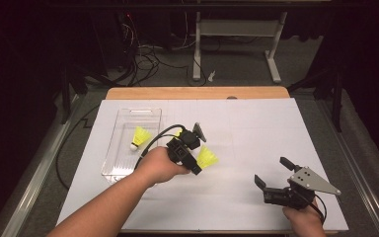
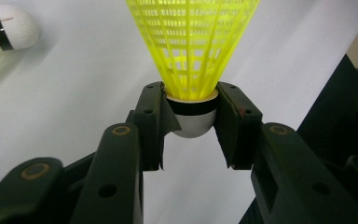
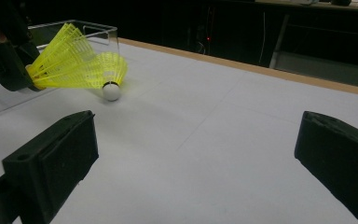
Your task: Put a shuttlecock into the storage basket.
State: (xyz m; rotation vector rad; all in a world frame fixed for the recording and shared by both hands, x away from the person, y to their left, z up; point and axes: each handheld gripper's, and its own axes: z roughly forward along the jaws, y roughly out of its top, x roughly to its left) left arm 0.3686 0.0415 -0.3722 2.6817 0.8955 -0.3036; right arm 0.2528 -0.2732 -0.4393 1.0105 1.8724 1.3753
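Shuttlecock pinched just right of the bin

The left gripper [image 2: 190,123] pinches a yellow shuttlecock [image 2: 193,46] by its white cork, just right of the clear bin [image 1: 109,163]; its skirt top is cut off in the left gripper view. A second shuttlecock [image 1: 139,137] lies inside the bin. The right gripper [image 1: 272,174], well right of the bin, stands spread and empty. No writing can be read.

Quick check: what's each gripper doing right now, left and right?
Left gripper: shut on a yellow shuttlecock, gripped at its cork.
Right gripper: open, nothing between its jaws, over the white table.
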